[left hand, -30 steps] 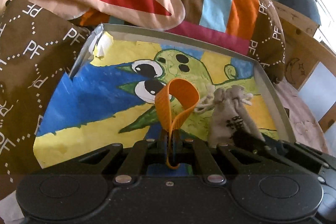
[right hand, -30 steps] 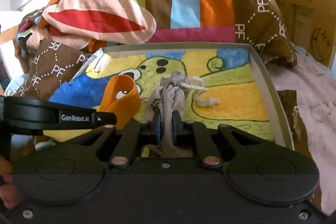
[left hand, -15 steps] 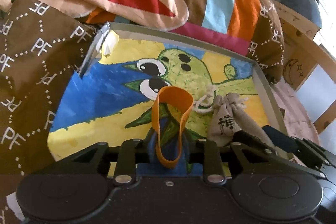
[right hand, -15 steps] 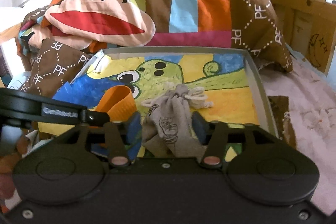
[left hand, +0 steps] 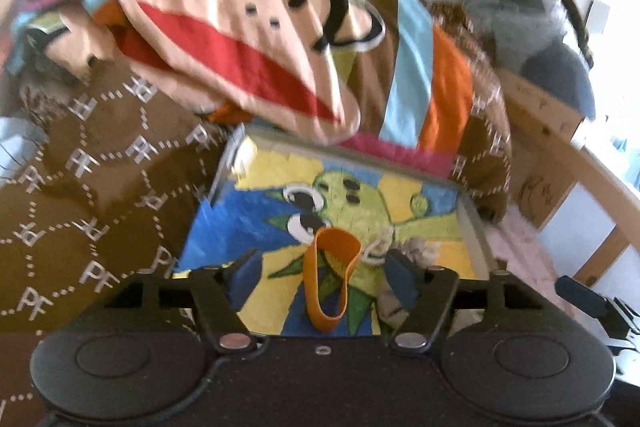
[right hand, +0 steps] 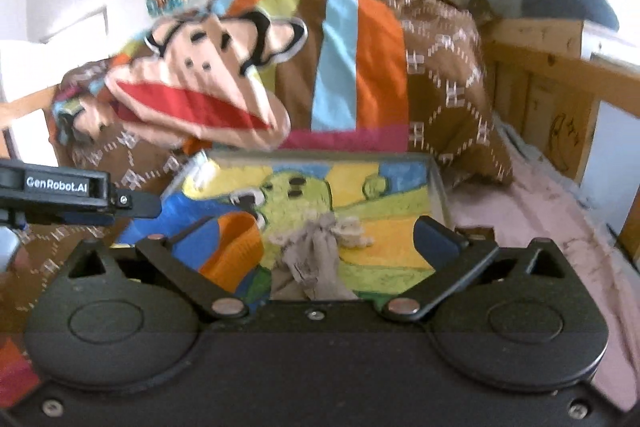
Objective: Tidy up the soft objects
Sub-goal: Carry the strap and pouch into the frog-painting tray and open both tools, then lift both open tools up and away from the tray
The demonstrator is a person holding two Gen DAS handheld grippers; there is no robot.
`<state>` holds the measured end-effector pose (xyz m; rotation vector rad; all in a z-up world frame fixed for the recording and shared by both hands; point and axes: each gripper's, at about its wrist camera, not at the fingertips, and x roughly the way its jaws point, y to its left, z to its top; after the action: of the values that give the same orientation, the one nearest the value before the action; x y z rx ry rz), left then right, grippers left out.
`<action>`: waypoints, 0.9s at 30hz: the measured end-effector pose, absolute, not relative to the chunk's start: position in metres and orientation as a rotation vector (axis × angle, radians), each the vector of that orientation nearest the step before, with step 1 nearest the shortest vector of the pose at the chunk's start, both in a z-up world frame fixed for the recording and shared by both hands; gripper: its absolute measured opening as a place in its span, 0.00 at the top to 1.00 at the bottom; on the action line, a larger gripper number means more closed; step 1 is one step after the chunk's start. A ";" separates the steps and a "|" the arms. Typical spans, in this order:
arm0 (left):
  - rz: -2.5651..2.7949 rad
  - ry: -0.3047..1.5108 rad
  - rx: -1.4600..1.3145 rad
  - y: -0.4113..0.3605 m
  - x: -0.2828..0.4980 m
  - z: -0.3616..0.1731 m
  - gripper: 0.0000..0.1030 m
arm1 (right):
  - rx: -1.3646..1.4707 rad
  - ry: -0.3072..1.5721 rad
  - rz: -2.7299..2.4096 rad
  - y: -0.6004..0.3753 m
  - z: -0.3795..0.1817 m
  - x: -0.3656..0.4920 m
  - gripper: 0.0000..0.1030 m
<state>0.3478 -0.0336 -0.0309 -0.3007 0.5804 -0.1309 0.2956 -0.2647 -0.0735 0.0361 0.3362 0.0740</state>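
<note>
Both grippers, left gripper (left hand: 320, 269) and right gripper (right hand: 320, 237), hang with fingers wide over the tray (right hand: 438, 187), where orange band (left hand: 330, 279) and drawstring pouch (right hand: 316, 259) apparently lie grouped.

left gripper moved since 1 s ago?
Yes. The left gripper has opened, released the orange band and backed away: in the left wrist view the tray looks smaller and sits lower, with more of the monkey blanket showing.

one tray (left hand: 476, 223) with a painted picture in it. on it, one orange band (left hand: 330, 279) and, at its 3 o'clock, one little cloth bag (right hand: 316, 259). one monkey blanket (right hand: 224, 95).
</note>
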 end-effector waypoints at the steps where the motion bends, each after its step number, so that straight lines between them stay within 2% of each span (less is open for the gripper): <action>1: -0.129 0.560 -0.305 -0.032 0.340 -0.026 0.27 | 0.039 0.315 0.069 -0.265 -0.067 0.288 0.00; 3: -0.129 0.520 -0.304 -0.030 0.326 -0.018 0.20 | 0.053 0.277 0.066 -0.267 -0.055 0.273 0.00; 8: -0.129 0.435 -0.288 -0.023 0.285 0.003 0.12 | 0.097 0.189 0.038 -0.269 -0.038 0.228 0.00; 13: -0.123 0.358 -0.253 -0.017 0.241 0.020 0.11 | 0.097 0.125 0.008 -0.265 -0.031 0.178 0.00; 19: -0.109 0.286 -0.187 -0.015 0.189 0.032 0.04 | 0.110 0.044 -0.023 -0.260 -0.018 0.115 0.00; 27: -0.096 0.229 -0.141 -0.007 0.119 0.028 0.01 | 0.126 0.061 -0.061 -0.249 -0.020 0.041 0.00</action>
<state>0.1186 -0.0073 0.0282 -0.1409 0.2288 -0.0964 0.0407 -0.2491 -0.0199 0.1256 0.0610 -0.0613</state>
